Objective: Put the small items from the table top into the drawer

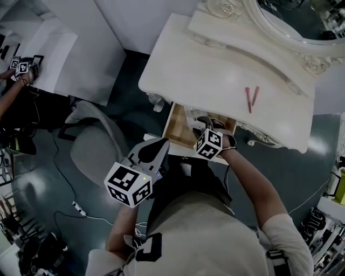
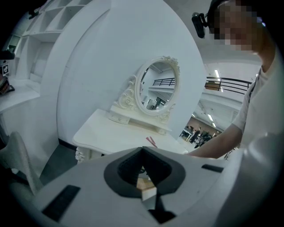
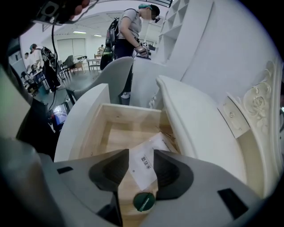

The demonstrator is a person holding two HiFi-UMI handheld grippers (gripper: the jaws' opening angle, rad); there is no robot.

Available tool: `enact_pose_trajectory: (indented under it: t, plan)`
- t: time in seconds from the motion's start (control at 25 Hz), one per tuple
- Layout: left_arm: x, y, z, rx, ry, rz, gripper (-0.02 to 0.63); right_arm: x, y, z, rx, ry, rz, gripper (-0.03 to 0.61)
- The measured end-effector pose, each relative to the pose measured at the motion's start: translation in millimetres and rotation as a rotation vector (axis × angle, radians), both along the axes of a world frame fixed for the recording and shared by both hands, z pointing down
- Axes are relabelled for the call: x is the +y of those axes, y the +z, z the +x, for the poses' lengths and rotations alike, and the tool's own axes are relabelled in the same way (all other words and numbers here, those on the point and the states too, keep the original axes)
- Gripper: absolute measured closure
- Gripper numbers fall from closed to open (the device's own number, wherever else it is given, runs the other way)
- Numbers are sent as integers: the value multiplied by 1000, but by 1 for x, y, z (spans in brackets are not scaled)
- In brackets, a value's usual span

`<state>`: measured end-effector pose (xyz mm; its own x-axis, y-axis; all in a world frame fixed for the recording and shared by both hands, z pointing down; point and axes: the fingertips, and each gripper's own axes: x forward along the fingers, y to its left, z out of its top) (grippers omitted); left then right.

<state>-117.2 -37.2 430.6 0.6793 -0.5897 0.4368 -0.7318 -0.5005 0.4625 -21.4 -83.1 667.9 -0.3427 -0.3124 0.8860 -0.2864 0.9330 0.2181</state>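
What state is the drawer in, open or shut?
Open. The drawer is pulled out from under the table top, its wooden inside exposed below the right claw, with a white paper slip lying in it.

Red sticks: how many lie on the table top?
2. Both lie on the table top in front of the mirror, in a V: one stick, the other stick just right of it. Any behind the mirror's base would be hidden.

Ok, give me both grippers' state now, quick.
Left gripper: jaws closed, holding nothing.
Right gripper: jaws open, holding nothing, above the drawer.
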Motion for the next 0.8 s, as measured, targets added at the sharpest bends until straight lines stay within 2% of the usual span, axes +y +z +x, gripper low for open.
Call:
enact_pose_trajectory:
  t: [0.32,0.8]
  plan:
    - [5,-11,10,13,66,40,558,-6,-40,11,-71,125,91,413]
    - [13,-27,35,46,166,91,558,-1,-79,72,-85,317,176,413]
